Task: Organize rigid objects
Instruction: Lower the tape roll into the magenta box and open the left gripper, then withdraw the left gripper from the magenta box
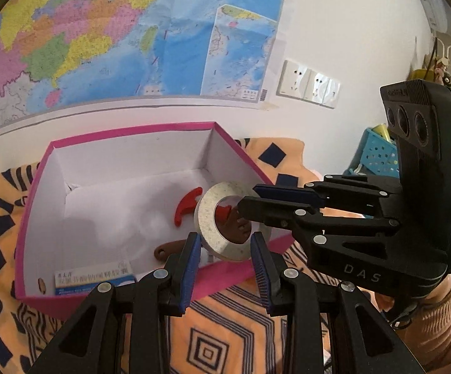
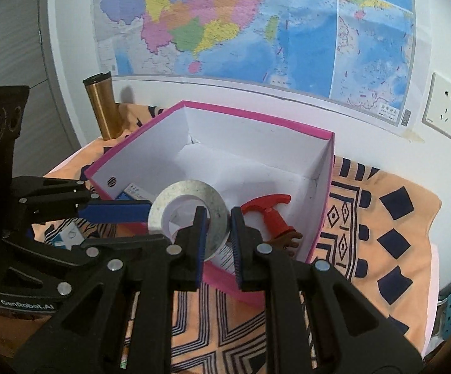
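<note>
Above the near wall of the pink box [image 1: 125, 131], the left gripper [image 1: 225, 268] and right gripper [image 2: 218, 243] both clench a speckled white tape roll [image 1: 222, 233], held upright between them.

Your right gripper [image 2: 218, 233] has its jaws pinched on the tape roll [image 2: 191, 208], holding it over the near wall of the pink box [image 2: 322, 199]. Left gripper [image 2: 116, 210] reaches in from the box's left, its tip touching the roll. Inside the box: red handle [image 2: 266, 207], w/ a brown piece [image 2: 284, 240] just below it. Gold tumbler [image 2: 102, 106] stands behind the box's left corner, on the patterned cloth [image 2: 390, 218].
</note>
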`<state>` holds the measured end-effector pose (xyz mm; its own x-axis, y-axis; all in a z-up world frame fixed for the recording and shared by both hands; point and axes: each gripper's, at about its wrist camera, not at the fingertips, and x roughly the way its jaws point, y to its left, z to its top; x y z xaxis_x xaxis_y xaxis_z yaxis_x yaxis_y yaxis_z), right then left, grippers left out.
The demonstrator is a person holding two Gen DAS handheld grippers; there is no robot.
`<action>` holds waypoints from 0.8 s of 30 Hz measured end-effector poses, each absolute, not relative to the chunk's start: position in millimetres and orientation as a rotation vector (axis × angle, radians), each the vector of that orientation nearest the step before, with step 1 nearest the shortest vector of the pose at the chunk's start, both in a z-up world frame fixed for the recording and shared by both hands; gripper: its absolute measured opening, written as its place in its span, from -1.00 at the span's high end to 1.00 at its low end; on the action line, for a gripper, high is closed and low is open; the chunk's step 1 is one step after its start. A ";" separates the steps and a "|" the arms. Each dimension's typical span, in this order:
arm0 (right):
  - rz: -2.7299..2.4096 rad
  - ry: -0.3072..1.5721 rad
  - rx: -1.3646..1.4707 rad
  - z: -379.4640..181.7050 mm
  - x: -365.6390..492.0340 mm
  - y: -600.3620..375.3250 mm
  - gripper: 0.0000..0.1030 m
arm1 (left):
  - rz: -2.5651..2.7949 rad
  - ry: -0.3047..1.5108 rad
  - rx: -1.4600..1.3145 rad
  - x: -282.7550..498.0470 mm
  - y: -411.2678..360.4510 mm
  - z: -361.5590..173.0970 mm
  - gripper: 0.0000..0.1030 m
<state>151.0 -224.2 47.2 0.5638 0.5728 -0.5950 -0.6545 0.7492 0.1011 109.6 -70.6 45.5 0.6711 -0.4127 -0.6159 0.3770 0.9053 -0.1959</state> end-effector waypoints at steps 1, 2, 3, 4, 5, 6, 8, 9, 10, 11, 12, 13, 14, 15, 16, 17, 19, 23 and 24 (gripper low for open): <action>0.723 0.655 -0.134 45.3 154.6 -223.6 0.67 | -0.442 0.713 -0.056 114.3 -70.4 43.3 0.36; 0.719 0.663 -0.133 42.8 158.5 -222.6 0.67 | -0.441 0.717 -0.058 115.4 -70.1 41.8 0.36; 0.716 0.668 -0.134 40.7 160.9 -221.5 0.67 | -0.439 0.725 -0.062 118.8 -69.9 39.9 0.36; 0.713 0.675 -0.134 38.4 163.2 -220.5 0.67 | -0.437 0.732 -0.064 122.0 -69.7 37.6 0.36; 0.710 0.684 -0.134 35.3 167.0 -219.4 0.67 | -0.435 0.739 -0.065 125.3 -69.8 35.1 0.36; 0.706 0.690 -0.135 32.9 169.2 -218.4 0.67 | -0.433 0.747 -0.067 128.3 -69.5 32.7 0.36; 0.700 0.707 -0.137 27.3 174.9 -215.7 0.67 | -0.427 0.762 -0.068 134.6 -70.4 27.5 0.36; 0.696 0.713 -0.138 25.3 176.9 -214.8 0.67 | -0.423 0.769 -0.070 136.8 -70.5 25.3 0.36; 0.694 0.720 -0.138 23.2 179.7 -213.7 0.67 | -0.421 0.777 -0.073 140.0 -70.6 23.0 0.36; 0.690 0.729 -0.141 20.8 182.9 -212.4 0.67 | -0.421 0.784 -0.075 143.6 -70.9 20.9 0.36; 0.685 0.736 -0.145 18.6 186.0 -211.3 0.67 | -0.418 0.792 -0.077 147.0 -71.1 19.0 0.38; 0.681 0.745 -0.150 16.1 189.4 -209.8 0.67 | -0.417 0.800 -0.082 150.2 -70.8 16.7 0.38; 0.677 0.752 -0.152 14.0 191.3 -208.8 0.67 | -0.419 0.808 -0.087 153.4 -70.3 14.5 0.38; 0.673 0.759 -0.151 12.4 193.7 -208.3 0.67 | -0.420 0.816 -0.093 156.3 -69.8 12.3 0.39; 0.671 0.769 -0.148 10.1 197.0 -207.9 0.67 | -0.418 0.825 -0.099 159.2 -69.3 10.0 0.39; 0.665 0.776 -0.148 8.4 199.2 -207.1 0.67 | -0.418 0.833 -0.101 162.1 -69.4 7.9 0.39; 0.649 0.785 -0.157 4.8 202.3 -205.6 0.67 | -0.418 0.842 -0.114 166.8 -67.6 4.2 0.38; 0.635 0.771 -0.159 6.2 201.8 -205.1 0.68 | -0.405 0.834 -0.116 166.8 -64.4 3.8 0.38; 0.624 0.766 -0.162 6.6 200.6 -205.4 0.67 | -0.406 0.834 -0.116 165.5 -63.5 3.3 0.38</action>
